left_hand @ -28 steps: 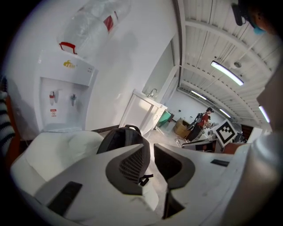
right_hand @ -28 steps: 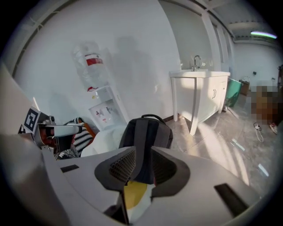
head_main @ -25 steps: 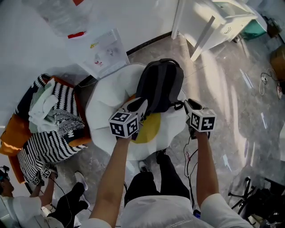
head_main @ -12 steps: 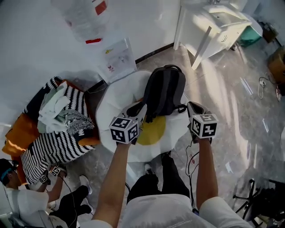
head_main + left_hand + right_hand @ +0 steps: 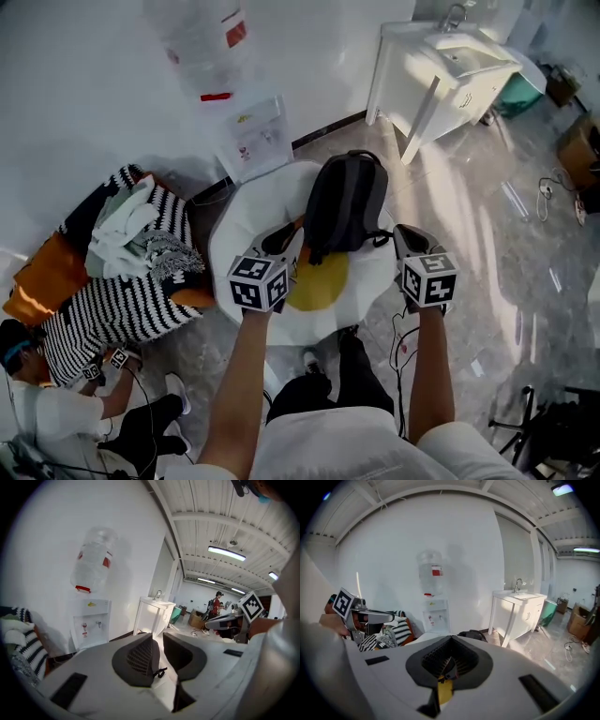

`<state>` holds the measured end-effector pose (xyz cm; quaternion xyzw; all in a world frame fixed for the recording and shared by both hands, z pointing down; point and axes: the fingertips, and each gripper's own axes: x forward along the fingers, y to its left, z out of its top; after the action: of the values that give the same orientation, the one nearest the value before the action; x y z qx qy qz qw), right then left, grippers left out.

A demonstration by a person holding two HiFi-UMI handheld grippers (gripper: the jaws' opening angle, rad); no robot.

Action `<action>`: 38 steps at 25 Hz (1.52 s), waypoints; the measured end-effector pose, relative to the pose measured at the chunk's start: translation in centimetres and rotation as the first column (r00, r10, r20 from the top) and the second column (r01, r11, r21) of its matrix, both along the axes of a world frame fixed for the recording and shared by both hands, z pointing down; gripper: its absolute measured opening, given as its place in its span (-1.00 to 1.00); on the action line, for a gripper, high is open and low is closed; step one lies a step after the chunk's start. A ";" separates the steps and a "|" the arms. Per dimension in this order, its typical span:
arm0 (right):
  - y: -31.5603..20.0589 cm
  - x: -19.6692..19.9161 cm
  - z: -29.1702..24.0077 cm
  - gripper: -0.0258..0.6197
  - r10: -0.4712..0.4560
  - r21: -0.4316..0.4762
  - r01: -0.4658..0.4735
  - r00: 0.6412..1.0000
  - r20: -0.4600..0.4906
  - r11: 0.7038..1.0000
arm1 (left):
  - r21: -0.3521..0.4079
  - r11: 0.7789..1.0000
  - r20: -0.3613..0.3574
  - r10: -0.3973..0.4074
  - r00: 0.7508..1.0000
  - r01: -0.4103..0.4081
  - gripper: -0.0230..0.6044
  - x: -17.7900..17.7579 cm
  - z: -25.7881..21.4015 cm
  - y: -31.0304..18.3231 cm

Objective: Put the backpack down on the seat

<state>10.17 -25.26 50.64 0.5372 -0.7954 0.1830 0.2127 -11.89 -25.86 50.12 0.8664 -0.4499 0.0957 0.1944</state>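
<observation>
- Since the backpack needs no holding now, the left gripper (image 5: 284, 237) hangs beside it, jaws apart and empty.
- Right gripper (image 5: 404, 233): jaws together, seemingly on nothing.
- Beyond them, the backpack (image 5: 345, 202) lies on the seat (image 5: 246, 211).

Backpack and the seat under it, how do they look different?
The backpack is dark grey; the seat is white with a yellow centre. The backpack is narrow; the seat is broad, rounded and much wider. Both look soft.
</observation>
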 end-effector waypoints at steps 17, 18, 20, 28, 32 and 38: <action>8.0 -1.6 -11.2 -0.91 -0.053 0.145 0.054 0.999 -0.009 0.988 | 0.166 0.986 0.058 -0.004 0.998 -0.006 -0.66 -1.2 -10.7 7.5; 8.6 -1.5 -11.8 -0.91 -0.056 0.151 0.057 0.998 -0.011 0.987 | 0.176 0.984 0.057 -0.008 0.998 -0.002 -0.66 -1.3 -11.3 8.0; 9.8 -1.5 -13.1 -0.91 -0.062 0.166 0.064 0.998 -0.018 0.984 | 0.195 0.981 0.063 -0.018 0.998 0.005 -0.66 -1.4 -12.5 9.1; 12.0 -1.9 -19.5 -0.91 -0.089 0.279 0.093 0.996 -0.027 0.956 | 0.277 0.961 0.102 -0.011 0.995 -0.018 -0.66 -1.0 -17.4 12.5; 13.8 -3.5 -23.1 -0.91 -0.149 0.345 0.126 0.988 0.040 0.930 | 0.321 0.947 0.090 -0.006 0.996 -0.023 -0.70 -1.1 -19.9 14.4; 15.6 -5.3 -26.5 -0.91 -0.213 0.405 0.172 0.975 0.058 0.898 | 0.377 0.926 0.087 -0.003 0.996 -0.030 -0.73 -0.9 -22.8 16.5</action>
<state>4.92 -9.70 24.10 0.4778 -0.8749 0.0225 0.0760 -12.81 -9.39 27.31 0.8856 -0.4621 0.0459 0.0035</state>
